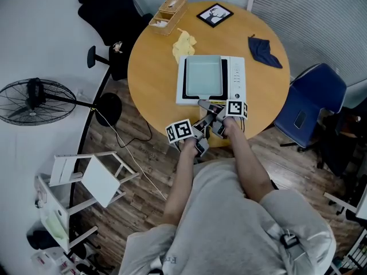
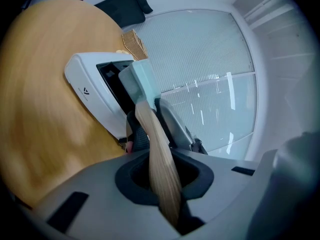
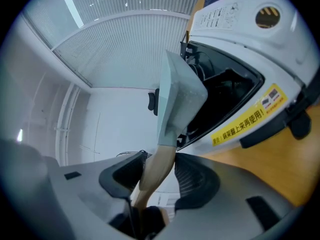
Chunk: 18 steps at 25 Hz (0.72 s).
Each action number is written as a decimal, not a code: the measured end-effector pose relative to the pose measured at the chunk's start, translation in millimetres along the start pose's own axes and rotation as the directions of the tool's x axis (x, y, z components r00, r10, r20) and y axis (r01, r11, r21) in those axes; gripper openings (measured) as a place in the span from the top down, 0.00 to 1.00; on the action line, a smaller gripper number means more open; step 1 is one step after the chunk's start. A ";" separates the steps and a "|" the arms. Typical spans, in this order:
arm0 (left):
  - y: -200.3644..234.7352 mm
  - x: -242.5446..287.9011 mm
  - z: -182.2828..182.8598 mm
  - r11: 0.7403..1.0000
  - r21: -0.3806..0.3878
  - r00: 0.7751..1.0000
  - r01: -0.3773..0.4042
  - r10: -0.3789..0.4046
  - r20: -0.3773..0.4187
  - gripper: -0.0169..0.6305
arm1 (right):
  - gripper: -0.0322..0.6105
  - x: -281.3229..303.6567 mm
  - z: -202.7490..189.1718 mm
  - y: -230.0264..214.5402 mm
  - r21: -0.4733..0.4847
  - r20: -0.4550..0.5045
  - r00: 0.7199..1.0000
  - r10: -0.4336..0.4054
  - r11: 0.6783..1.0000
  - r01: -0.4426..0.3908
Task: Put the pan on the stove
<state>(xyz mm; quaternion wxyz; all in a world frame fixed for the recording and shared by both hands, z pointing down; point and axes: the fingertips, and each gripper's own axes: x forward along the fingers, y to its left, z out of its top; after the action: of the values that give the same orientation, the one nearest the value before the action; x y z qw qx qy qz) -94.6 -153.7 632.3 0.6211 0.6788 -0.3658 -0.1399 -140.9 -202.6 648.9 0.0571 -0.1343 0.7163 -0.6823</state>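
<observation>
Pan, over the stove on the surface, wooden handle gripped by both left tongs and right tongs: we would lower it level and centred before releasing.

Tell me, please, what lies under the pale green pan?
Under the pan is the white stove, whose black top frames it. The stove's middle is covered by the pan, and whether the pan rests there or hangs just above cannot be told.
</observation>
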 end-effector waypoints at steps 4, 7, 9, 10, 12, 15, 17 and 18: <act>1.2 -3.5 3.1 1.000 0.003 1.000 -0.016 0.016 0.011 0.87 | 0.64 -2.8 9.3 -1.5 -0.018 0.068 0.997 -0.027 0.999 0.028; 3.1 -4.8 4.4 0.998 0.026 0.998 -0.054 0.053 0.022 0.87 | 0.64 -14.9 21.8 -1.6 -0.005 0.133 0.990 -0.040 0.999 0.041; 3.0 -2.1 3.2 0.996 0.053 0.997 -0.073 0.073 0.009 0.87 | 0.64 -27.0 29.2 -2.3 -0.017 0.153 0.987 -0.049 0.998 0.052; 3.0 -1.7 3.3 0.994 0.070 0.997 -0.083 0.084 -0.003 0.87 | 0.64 -31.4 32.0 -2.6 -0.024 0.163 0.985 -0.052 0.998 0.057; 4.1 -3.3 4.4 0.989 0.104 0.994 -0.107 0.110 -0.019 0.87 | 0.64 -38.3 34.5 -3.1 -0.026 0.185 0.981 -0.058 0.998 0.064; 6.4 -5.9 5.0 0.984 0.126 0.991 -0.128 0.132 -0.018 0.87 | 0.64 -47.1 31.1 -4.1 -0.024 0.206 0.976 -0.064 0.997 0.070; 6.4 -6.1 5.7 0.983 0.129 0.991 -0.128 0.131 -0.011 0.84 | 0.64 -53.4 28.4 -6.1 -0.026 0.220 0.973 -0.064 0.997 0.072; 6.3 -6.2 5.9 0.983 0.131 0.991 -0.128 0.131 -0.009 0.83 | 0.64 -57.1 27.1 -6.9 -0.025 0.229 0.971 -0.065 0.997 0.073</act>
<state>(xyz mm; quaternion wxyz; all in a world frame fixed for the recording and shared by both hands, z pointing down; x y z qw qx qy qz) -104.7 -153.7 635.5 0.5865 0.6940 -0.4120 -0.0688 -78.3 -213.5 648.3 0.1130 -0.2374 0.7112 -0.6519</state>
